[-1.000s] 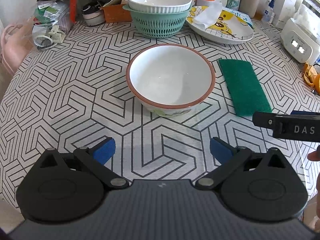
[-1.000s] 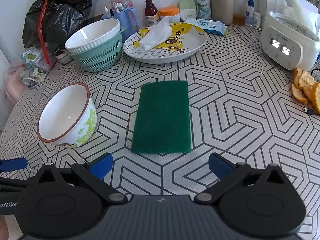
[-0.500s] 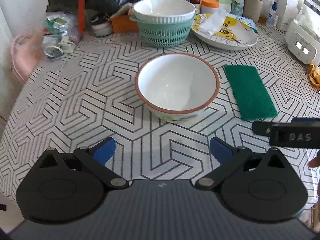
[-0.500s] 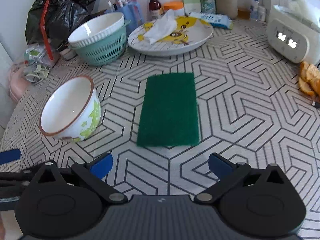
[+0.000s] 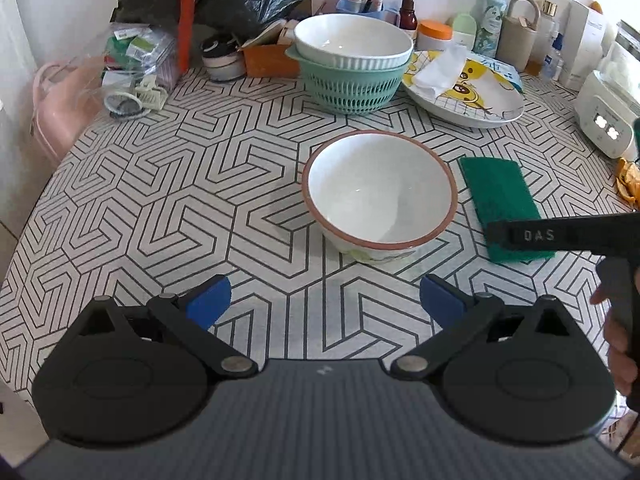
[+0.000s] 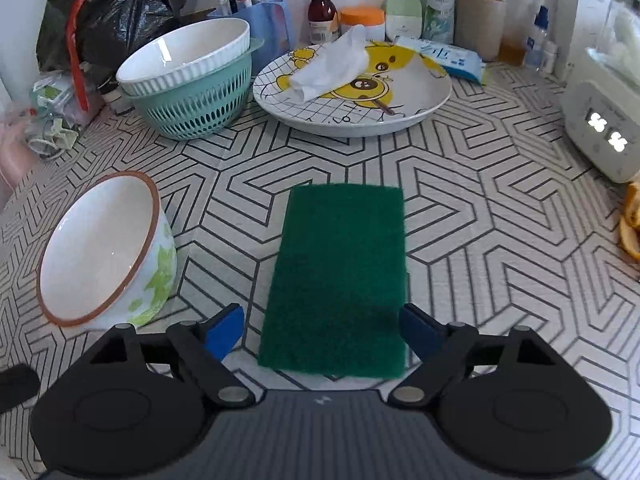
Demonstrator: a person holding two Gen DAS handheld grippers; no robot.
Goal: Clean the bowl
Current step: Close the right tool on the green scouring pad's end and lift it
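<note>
Both jaws spread wide, nothing between them on either side. Right hand-held gripper low over the near short end of the green scouring pad, blue fingertips straddling that end, one off each long edge. Pad flat on the patterned surface, long axis running straight ahead, away from this hand-held gripper, so the opening lies across the pad's width. Contact with the pad: cannot tell.

Left hand-held gripper short of the brown-rimmed bowl, which stands upright straight ahead and slightly right, inside looking white and bare. Seen from the right hand-held gripper, bowl ahead to the left, just beside the pad, not touching it.

Right side clearly nearer the pad; left side nearer the bowl. Probably next: closing on the pad's near end, with the left steadying the bowl's rim.
</note>
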